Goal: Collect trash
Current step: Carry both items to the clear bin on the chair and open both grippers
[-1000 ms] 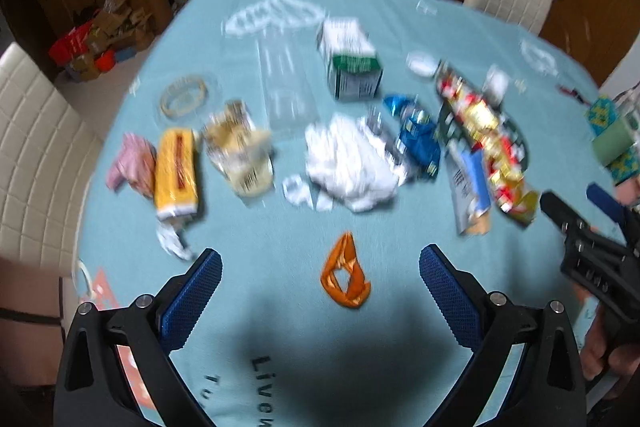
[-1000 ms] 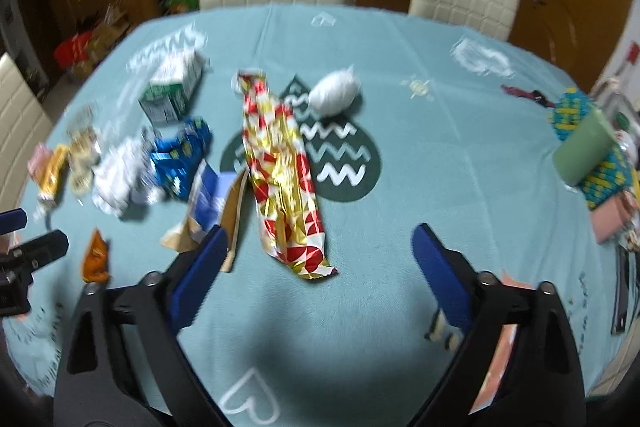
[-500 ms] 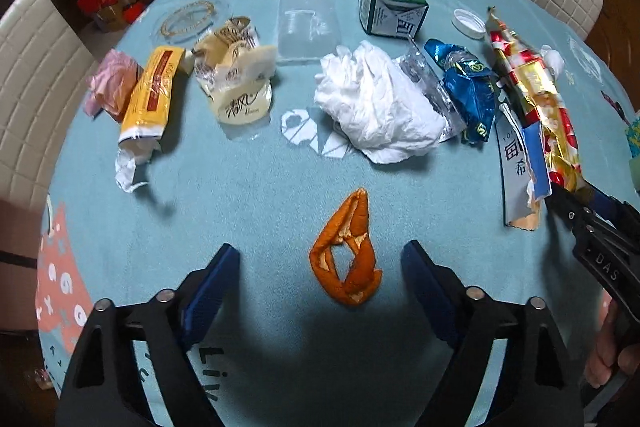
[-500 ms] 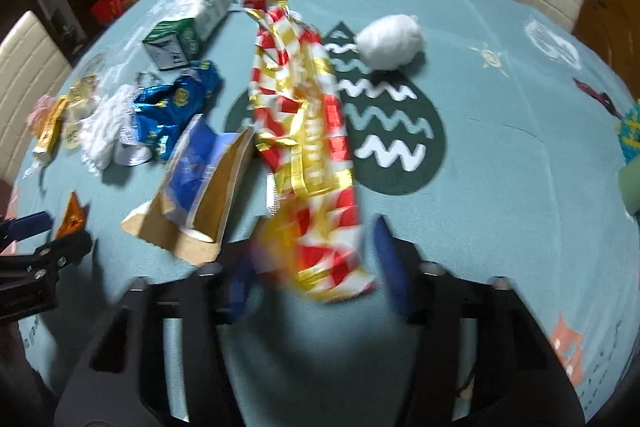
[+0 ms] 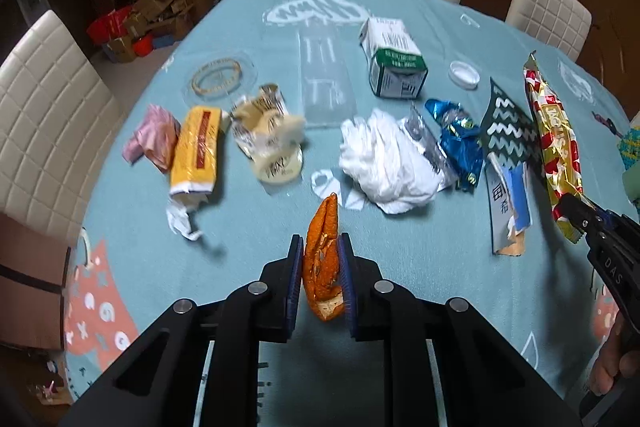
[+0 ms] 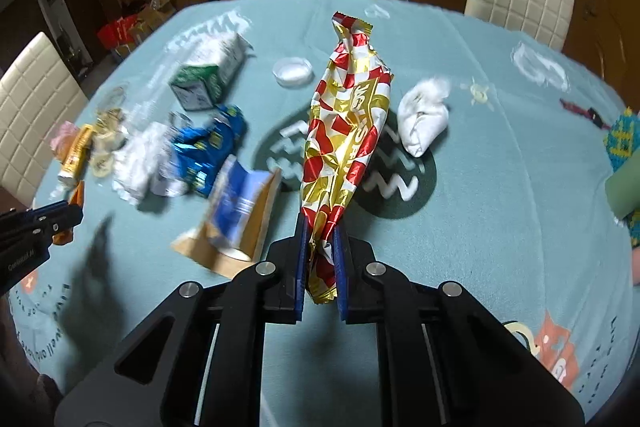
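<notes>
Orange peel now pinched between the blue pads of the left hand-held gripper, clenched on it; peel stands upright in the jaws, looks lifted off the bench. Red-gold foil wrapper clamped at its near end by the right hand-held gripper, long body sticking up and forward, far end seemingly off the cloth.

Change: a second ago both grippers were wide open, hovering over peel and wrapper lying flat. Half a second ago the left was straddling the peel, the right was blurred mid-close on the wrapper's end. Now both are closed, both items captured. So two pieces are secured at once; likely next is carrying them to a bin, none visible in either view.

Left on the bench: white crumpled tissue, blue foil wrapper, torn blue-and-brown paper pack, green-white carton, yellow packet, pink scrap, squashed clear cup, white lid, white wad. Collecting looks barely begun.

Wrapper is light and floppy and may swing or slip.
</notes>
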`<state>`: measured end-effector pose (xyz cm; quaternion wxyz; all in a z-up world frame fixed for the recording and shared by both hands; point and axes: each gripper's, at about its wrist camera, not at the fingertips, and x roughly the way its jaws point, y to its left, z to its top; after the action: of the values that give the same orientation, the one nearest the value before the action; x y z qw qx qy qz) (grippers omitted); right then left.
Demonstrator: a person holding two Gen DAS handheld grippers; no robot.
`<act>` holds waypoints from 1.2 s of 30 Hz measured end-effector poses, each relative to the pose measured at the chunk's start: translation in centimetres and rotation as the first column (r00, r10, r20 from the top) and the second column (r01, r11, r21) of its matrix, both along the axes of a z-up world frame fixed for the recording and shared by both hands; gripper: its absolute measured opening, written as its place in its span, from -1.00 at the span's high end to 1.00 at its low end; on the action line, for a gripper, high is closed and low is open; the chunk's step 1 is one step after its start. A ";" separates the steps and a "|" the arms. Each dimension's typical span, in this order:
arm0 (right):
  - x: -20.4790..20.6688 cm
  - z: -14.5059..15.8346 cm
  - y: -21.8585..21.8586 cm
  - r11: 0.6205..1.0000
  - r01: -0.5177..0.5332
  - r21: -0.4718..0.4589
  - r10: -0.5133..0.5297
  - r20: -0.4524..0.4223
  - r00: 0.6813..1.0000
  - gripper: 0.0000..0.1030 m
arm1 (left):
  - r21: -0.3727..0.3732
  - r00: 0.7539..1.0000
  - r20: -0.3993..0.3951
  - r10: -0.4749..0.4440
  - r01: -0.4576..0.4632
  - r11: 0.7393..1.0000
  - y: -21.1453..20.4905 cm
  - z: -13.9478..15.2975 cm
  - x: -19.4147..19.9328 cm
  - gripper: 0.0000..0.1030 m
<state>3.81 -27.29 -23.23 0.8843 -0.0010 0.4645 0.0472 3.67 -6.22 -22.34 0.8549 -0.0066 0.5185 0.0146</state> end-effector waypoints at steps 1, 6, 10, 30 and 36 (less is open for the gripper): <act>-0.2 0.6 0.6 1.000 -0.002 0.001 0.002 0.012 1.000 0.73 | -0.004 1.000 0.010 -0.003 0.003 1.000 0.4 0.5 0.0 0.66; -0.4 2.9 3.4 1.000 -0.031 0.001 0.031 0.045 0.998 0.73 | -0.008 0.998 0.056 -0.013 0.013 1.000 3.1 2.5 -0.6 0.66; -0.8 4.3 7.8 0.996 -0.093 -0.012 0.094 0.068 0.993 0.73 | 0.001 0.995 0.103 0.011 -0.011 1.000 6.3 3.9 -0.9 0.66; -0.6 8.5 32.2 0.867 -0.495 -0.060 0.499 0.131 0.857 0.72 | -0.013 0.932 0.168 0.321 -0.323 0.946 28.6 5.5 -1.3 0.65; 0.7 8.5 35.6 0.843 -0.534 -0.070 0.538 0.119 0.834 0.72 | -0.056 0.935 0.149 0.321 -0.316 0.947 30.9 5.2 -0.1 -0.08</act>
<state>4.56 8.30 -14.74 0.8647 -0.1490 0.3859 0.2849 3.56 24.72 -17.13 0.8790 -0.1047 0.4422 0.1442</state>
